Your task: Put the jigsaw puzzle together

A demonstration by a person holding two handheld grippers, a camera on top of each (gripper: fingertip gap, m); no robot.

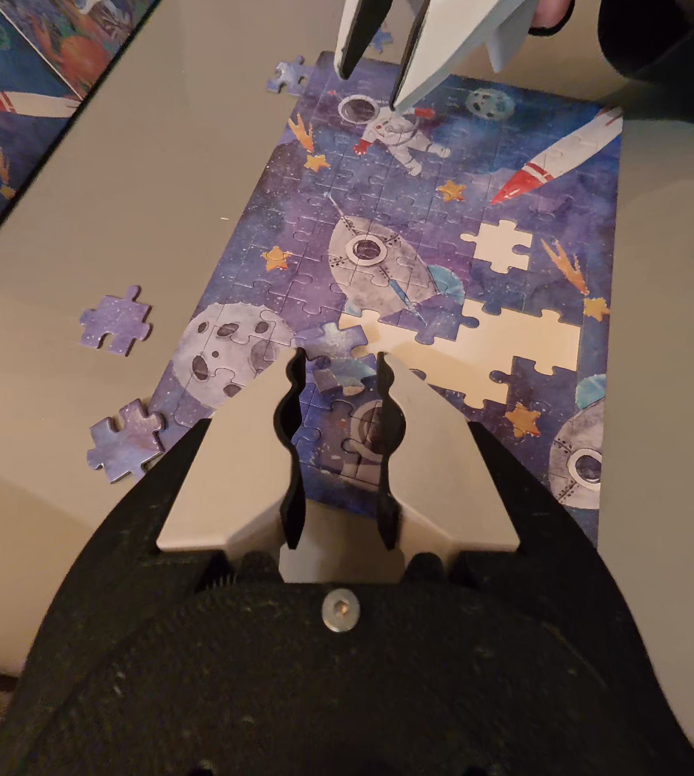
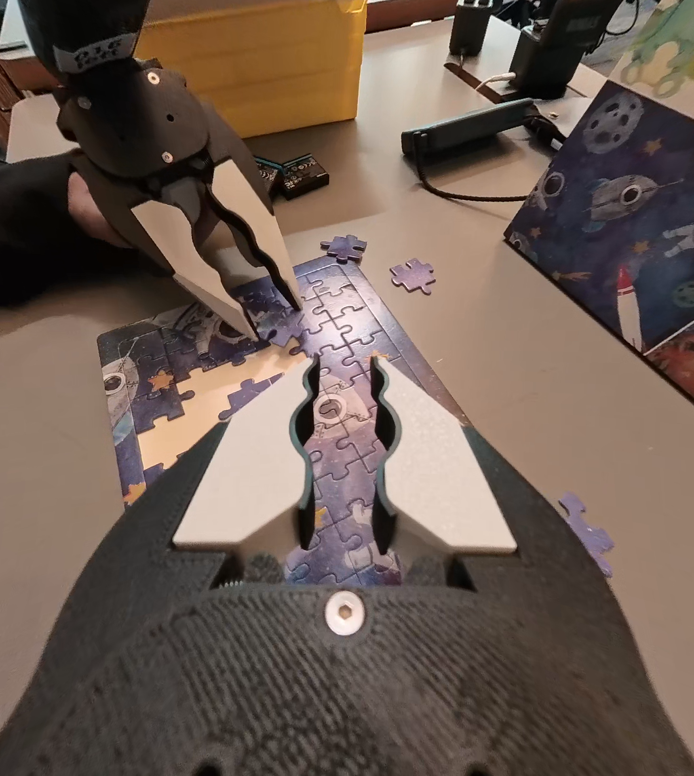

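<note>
The left claw [image 1: 341,357] hangs low over the near end of the jigsaw puzzle [image 1: 378,201], its fingers spread with nothing between them. To its left, on the bare table [image 1: 126,210], two loose purple pieces lie apart from the puzzle: one [image 1: 116,321] well out to the left, another [image 1: 126,441] nearer, just beside the puzzle's corner. Right at the fingertips a loose blue-purple piece [image 1: 336,340] rests tilted on the edge of the large cream-coloured gap [image 1: 504,344]. The right wrist view shows the tips down at that piece, but I cannot tell whether they touch it. The gap runs off to the right of this claw, and a smaller hole [image 1: 500,245] sits farther ahead and right. Far ahead, another loose piece [image 1: 288,75] lies at the puzzle's far left corner.

The right claw [image 2: 343,361] hovers above the assembled part of the puzzle, fingers likewise spread and empty, the painted grey rocket [image 2: 328,409] visible between them. To its right, a purple piece [image 2: 588,533] lies on the table close to the claw's body. Farther ahead and right, the puzzle box [image 2: 614,218] with the matching space picture stands at the table's edge. Beyond it all is a yellow box [image 2: 261,67].
</note>
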